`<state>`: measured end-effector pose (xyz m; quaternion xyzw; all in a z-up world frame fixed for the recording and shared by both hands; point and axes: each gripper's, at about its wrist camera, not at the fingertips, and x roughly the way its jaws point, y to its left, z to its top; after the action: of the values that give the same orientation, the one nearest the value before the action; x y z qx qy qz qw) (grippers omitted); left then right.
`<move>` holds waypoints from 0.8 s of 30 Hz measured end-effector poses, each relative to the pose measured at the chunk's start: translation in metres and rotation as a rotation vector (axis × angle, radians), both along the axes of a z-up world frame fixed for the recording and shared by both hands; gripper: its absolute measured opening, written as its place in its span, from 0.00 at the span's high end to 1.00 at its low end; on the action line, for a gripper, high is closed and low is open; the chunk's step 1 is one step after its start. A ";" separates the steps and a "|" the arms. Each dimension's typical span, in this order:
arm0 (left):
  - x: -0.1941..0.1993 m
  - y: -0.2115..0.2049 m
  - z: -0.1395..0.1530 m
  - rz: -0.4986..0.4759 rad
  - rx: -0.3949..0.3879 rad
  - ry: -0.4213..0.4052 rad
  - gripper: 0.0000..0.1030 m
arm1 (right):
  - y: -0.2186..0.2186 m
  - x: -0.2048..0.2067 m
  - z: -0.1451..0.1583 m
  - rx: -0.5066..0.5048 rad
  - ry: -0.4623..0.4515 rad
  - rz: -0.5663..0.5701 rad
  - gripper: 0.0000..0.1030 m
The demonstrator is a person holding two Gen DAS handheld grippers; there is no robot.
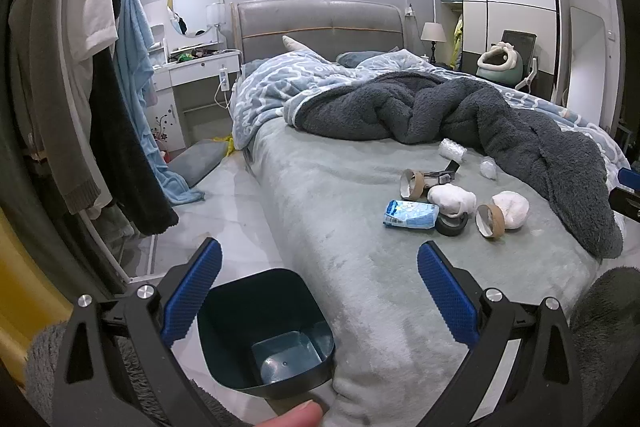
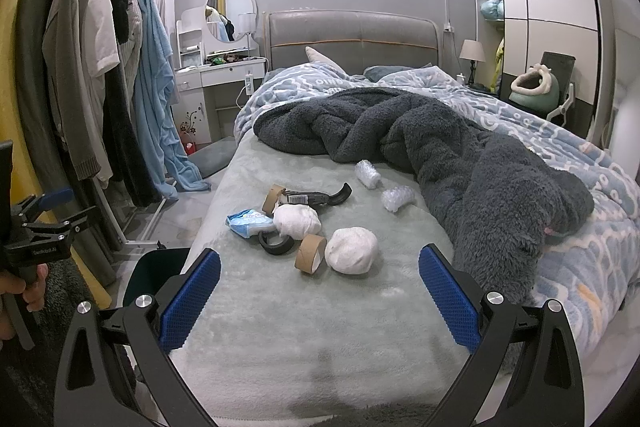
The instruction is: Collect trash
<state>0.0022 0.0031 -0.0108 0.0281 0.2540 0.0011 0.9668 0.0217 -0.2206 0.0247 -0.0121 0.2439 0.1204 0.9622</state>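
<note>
Left wrist view: left tongs (image 1: 319,291) spread, empty, hanging over the dark bin (image 1: 264,331) at the bed (image 1: 360,267) edge, presumably to catch trash. Right wrist view: right tongs (image 2: 320,297) spread, empty; paper wad (image 2: 352,250) and cardboard roll (image 2: 310,254) lie just ahead.

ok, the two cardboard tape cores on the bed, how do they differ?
The near core stands beside the big white wad, with white showing inside its hole. The far core sits farther up the bed, against the dark strap-like item and behind the second wad. The near one looks larger, likely just nearer. Both are brown, on edge, tape used up, untouched; both grippers are open.
</note>
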 end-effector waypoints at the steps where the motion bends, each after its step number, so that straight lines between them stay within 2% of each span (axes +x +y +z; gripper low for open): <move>1: 0.000 0.000 0.000 0.001 0.003 0.002 0.03 | 0.000 0.000 0.000 0.000 0.000 0.000 0.03; 17: 0.001 -0.009 0.000 -0.034 0.019 0.013 0.03 | -0.003 0.000 0.002 0.011 0.000 -0.002 0.03; 24: 0.001 -0.008 0.000 -0.043 0.000 0.018 0.03 | -0.004 0.002 0.003 0.013 0.014 0.001 0.03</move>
<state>0.0030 -0.0050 -0.0104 0.0336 0.2620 -0.0202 0.9643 0.0233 -0.2242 0.0272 -0.0053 0.2498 0.1225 0.9605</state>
